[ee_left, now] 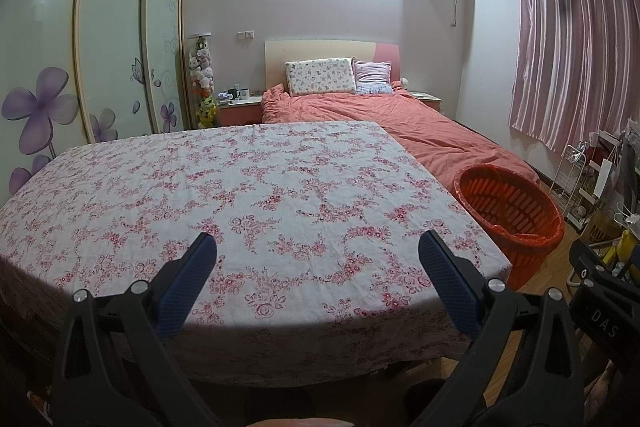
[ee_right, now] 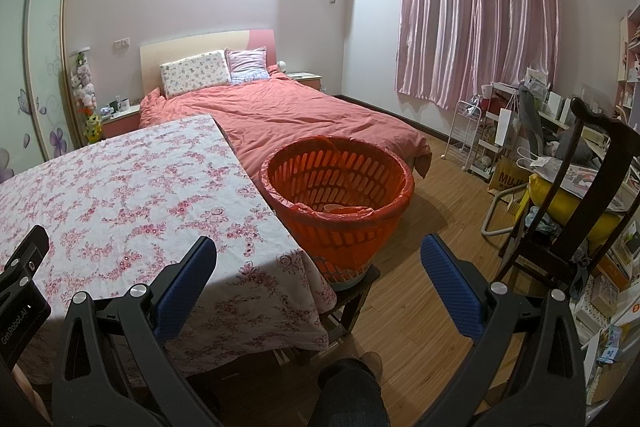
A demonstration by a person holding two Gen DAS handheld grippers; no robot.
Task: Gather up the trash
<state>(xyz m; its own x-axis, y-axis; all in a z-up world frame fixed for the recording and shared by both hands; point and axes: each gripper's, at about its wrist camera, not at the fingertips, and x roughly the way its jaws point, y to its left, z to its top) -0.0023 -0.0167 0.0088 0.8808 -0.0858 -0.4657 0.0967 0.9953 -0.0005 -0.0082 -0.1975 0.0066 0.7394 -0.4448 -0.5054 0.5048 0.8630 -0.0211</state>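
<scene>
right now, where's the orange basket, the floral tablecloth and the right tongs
orange basket (ee_right: pixel 394 213): right wrist view, front rim.
floral tablecloth (ee_right: pixel 132 187): right wrist view, bare middle of the cloth.
right tongs (ee_right: pixel 318 257): right wrist view, midway between the open blue tips.

Each hand-held gripper is built the same. The left hand-held gripper (ee_left: pixel 318 247) has two black plastic arms with triangular cut-outs, each joined by round silver screws, and each ends in a flat finger faced with a dark blue, finely textured pad (ee_left: pixel 188 287). The right hand-held gripper (ee_right: pixel 318 249) shows the same black arms, silver screws and blue pads (ee_right: pixel 450 287). White lettering reading "GenRobot.AI" marks one black body, and "DAS" the other. The person's knee (ee_right: pixel 348 393) is clad in dark trousers.
</scene>
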